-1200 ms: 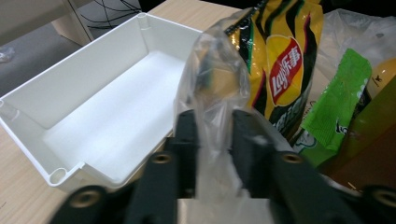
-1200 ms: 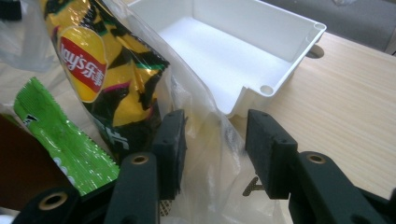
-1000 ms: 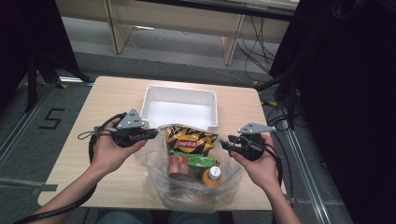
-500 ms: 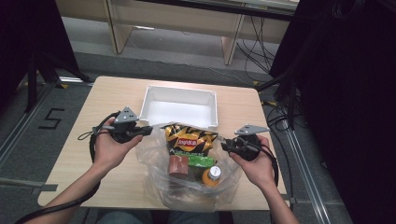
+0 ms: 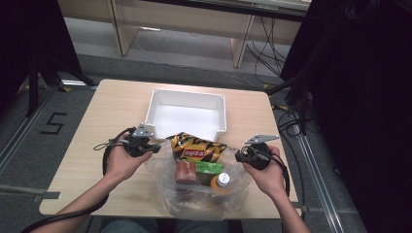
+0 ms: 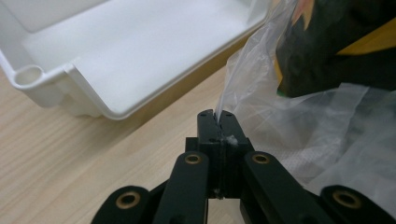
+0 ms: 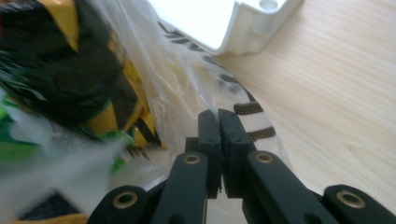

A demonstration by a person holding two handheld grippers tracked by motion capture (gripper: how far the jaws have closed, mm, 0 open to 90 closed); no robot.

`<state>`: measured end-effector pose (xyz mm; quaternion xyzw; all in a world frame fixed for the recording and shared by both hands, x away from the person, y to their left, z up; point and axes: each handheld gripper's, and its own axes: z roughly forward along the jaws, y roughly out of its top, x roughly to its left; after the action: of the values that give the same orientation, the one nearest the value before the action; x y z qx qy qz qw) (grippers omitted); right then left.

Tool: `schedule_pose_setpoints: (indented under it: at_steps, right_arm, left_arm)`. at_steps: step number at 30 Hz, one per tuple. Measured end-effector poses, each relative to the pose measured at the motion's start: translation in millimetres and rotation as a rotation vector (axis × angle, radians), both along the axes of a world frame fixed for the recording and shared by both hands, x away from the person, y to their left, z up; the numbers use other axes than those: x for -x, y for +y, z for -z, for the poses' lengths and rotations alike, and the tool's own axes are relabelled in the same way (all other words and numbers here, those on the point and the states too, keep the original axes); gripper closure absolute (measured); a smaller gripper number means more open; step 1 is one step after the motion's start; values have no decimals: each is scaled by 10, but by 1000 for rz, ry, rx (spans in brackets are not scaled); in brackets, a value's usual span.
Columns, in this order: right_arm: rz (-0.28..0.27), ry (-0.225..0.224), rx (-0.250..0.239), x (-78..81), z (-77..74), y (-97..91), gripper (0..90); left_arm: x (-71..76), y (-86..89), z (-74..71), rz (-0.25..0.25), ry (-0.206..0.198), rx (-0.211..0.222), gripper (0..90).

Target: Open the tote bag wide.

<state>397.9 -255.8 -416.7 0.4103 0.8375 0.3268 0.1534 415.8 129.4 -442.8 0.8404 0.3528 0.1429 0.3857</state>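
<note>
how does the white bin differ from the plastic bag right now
The white bin is rigid, opaque and empty; the plastic bag is limp, see-through and full of snacks. The bin stands untouched at the table's far side; the bag is pinched at both edges by the left gripper and right gripper. Both rest on the table.

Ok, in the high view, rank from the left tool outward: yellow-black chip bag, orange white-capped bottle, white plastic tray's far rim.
1. Yellow-black chip bag, just beside the left tool, inside the clear bag.
2. Orange white-capped bottle, nearer the right hand.
3. White plastic tray's far rim, beyond the bag.
</note>
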Motion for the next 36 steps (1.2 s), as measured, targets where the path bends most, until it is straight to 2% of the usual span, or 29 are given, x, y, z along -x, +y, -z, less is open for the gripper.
schedule_pose_setpoints:
  at_steps: [1, 2, 3, 4, 5, 6, 7, 10, 11, 12, 13, 14, 15, 16, 17, 18, 19, 20, 22, 23, 24, 25, 26, 27, 31, 32, 33, 34, 36]
  right_arm:
    - [-4, -4, 3, -8, 18, -13, 893]
    - [20, 10, -22, -4, 41, -6, 893]
    - [-1, 6, -1, -18, 62, -36, 893]
    - [23, 36, -1, -8, 65, -45, 893]
    - [21, 39, -3, -12, 84, -52, 893]
    - [17, 14, 3, -22, 123, -65, 893]
    - [38, 69, 16, -8, 107, -75, 891]
    - [29, 63, 3, -7, 133, -87, 885]
    - [44, 45, -9, 33, 96, -84, 859]
    - [40, 31, -24, 53, 51, -88, 843]
    - [33, 3, -30, 74, 2, -94, 825]
    - [48, 7, -51, 120, -70, -89, 810]
    - [24, -33, -40, 146, -130, -110, 799]
    - [43, -2, -57, 211, -216, -102, 790]
    - [39, -18, -52, 246, -259, -110, 787]
    - [19, -63, -59, 273, -297, -119, 786]
    - [24, -72, -83, 323, -343, -107, 786]
    - [8, -93, -79, 361, -370, -112, 787]
    - [-3, -96, -79, 449, -417, -89, 808]
    - [0, -82, -88, 503, -423, -61, 819]
    - [-30, -90, -74, 521, -424, -63, 834]
    - [-23, -61, -87, 569, -426, -38, 850]
    - [-23, -48, -93, 611, -418, -21, 860]
    - [-45, -51, -80, 616, -408, -30, 865]
    - [-48, -6, -66, 703, -322, 2, 876]
    - [-53, 13, -56, 709, -294, -4, 876]
    - [-61, 19, -46, 708, -267, -10, 876]
    - [-51, -2, -64, 705, -213, 3, 877]
    - [-45, 81, -52, 714, -156, -4, 880]
  left_arm:
    - [-7, -9, 31, 8, 4, -4, 894]
    - [-6, -24, 61, 2, 16, -7, 894]
    - [-16, -32, 96, 13, 14, -19, 894]
    - [-14, -40, 115, 9, 19, -24, 894]
    - [-20, -49, 142, 13, 21, -31, 892]
    - [-17, -60, 170, 9, 30, -35, 891]
    - [-17, -60, 170, 9, 30, -35, 888]
    - [-5, -68, 186, 10, 43, -33, 843]
    - [10, -37, 128, 11, 19, -25, 818]
    - [32, -19, 85, -1, 21, -8, 796]
    - [54, 7, 33, -3, 0, 2, 755]
    - [86, 36, -25, -8, -18, 10, 709]
    - [116, 72, -87, -5, -52, 2, 670]
    - [146, 90, -126, -10, -66, 13, 627]
    - [187, 115, -175, -14, -82, 31, 609]
    - [232, 144, -227, -15, -101, 39, 595]
    - [280, 164, -278, -17, -115, 51, 583]
    - [341, 188, -339, -12, -126, 61, 578]
    - [424, 203, -411, -1, -157, 80, 585]
    - [482, 199, -447, -4, -166, 92, 595]
    - [534, 196, -486, 13, -181, 92, 618]
    - [609, 163, -517, 28, -185, 111, 644]
    - [653, 141, -536, 45, -187, 105, 673]
    - [712, 98, -550, 88, -188, 92, 691]
    - [848, -136, -427, 204, -130, 98, 725]
    - [854, -161, -403, 228, -119, 77, 734]
    - [856, -186, -368, 245, -115, 68, 739]
    - [860, -226, -300, 253, -101, 66, 744]
    - [854, -254, -216, 272, -72, 36, 757]
